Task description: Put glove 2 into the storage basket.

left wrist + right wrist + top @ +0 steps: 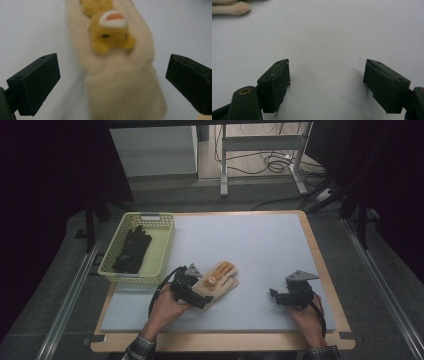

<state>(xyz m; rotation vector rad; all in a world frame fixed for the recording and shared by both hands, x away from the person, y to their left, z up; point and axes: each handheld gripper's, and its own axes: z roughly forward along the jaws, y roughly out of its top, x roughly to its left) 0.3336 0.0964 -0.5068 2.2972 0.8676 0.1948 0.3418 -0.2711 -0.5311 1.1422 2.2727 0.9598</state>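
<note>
Both grippers stand with jaws apart, the left gripper (196, 293) straddling the cuff of the cream glove (218, 284) lying mid-mat, the right gripper (281, 296) idle nearby, so the grasp seems next: closing before carrying to the basket (168, 251).

Dim room, grey floor (260, 195), metal desk legs (224, 165), loose cables (272, 162).

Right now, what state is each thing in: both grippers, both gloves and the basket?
Left gripper: open, jaws either side of the cuff.
Right gripper: open, nothing between its jaws.
Cream knitted glove with yellow fingers: flat on the mat.
Black glove: in the basket.
Pale yellow plastic basket: upright.
</note>
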